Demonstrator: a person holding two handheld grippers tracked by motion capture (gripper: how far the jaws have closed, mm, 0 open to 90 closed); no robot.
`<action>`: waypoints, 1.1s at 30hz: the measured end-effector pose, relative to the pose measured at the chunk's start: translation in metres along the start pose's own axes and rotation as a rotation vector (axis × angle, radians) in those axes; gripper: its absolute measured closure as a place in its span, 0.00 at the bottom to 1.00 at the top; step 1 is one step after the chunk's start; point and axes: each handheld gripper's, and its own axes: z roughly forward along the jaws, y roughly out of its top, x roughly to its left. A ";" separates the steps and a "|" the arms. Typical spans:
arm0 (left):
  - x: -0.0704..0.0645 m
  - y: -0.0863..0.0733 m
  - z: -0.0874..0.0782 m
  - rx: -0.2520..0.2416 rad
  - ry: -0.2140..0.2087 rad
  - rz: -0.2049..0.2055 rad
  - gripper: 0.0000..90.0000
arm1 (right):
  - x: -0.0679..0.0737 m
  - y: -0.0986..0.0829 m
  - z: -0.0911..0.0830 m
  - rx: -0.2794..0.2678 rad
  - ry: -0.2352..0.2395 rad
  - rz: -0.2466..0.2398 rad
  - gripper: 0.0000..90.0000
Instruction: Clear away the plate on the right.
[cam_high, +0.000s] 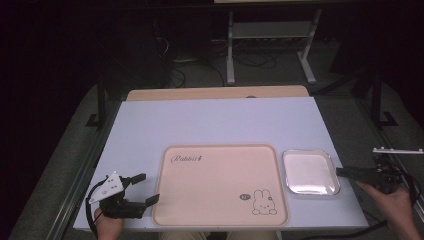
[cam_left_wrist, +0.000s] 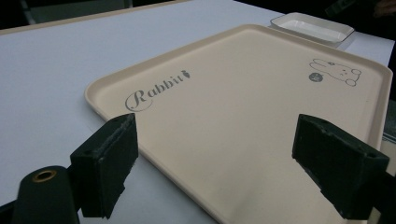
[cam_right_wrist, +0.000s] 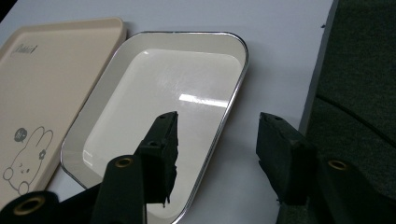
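The right gripper (cam_right_wrist: 215, 149) has its jaws spread and straddling the near right rim of the white enamel dish (cam_right_wrist: 140, 93), one jaw over the dish floor and the other outside over the table (cam_right_wrist: 280, 56), nothing pinched yet; in the high view the right gripper (cam_high: 345, 172) sits at the dish's (cam_high: 309, 172) right edge; the dish looks stiff, light and glossy, so likely slippery, with a thin dark-lined lip that is the natural place to grip, squarely across the rim so it does not twist out; enamel can chip if knocked; the dish is empty; just beyond it from the right gripper lies the beige rabbit tray (cam_right_wrist: 42, 84), touching or almost touching it, also empty; the left gripper (cam_left_wrist: 215, 163) has its jaws wide apart, poised over the tray's (cam_left_wrist: 243, 93) near left edge and holding nothing; the tray seems rigid plastic, broad and light, best taken by its raised rim
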 end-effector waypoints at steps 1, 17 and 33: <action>0.000 0.000 0.000 0.002 -0.001 0.004 0.16 | 0.000 0.001 0.001 0.008 -0.001 0.005 0.55; 0.000 0.000 0.000 -0.002 0.002 0.000 0.16 | 0.003 0.016 0.020 0.113 -0.048 0.055 0.79; 0.000 0.001 -0.002 -0.009 0.003 0.002 0.16 | 0.013 0.022 0.031 0.200 -0.140 0.122 0.92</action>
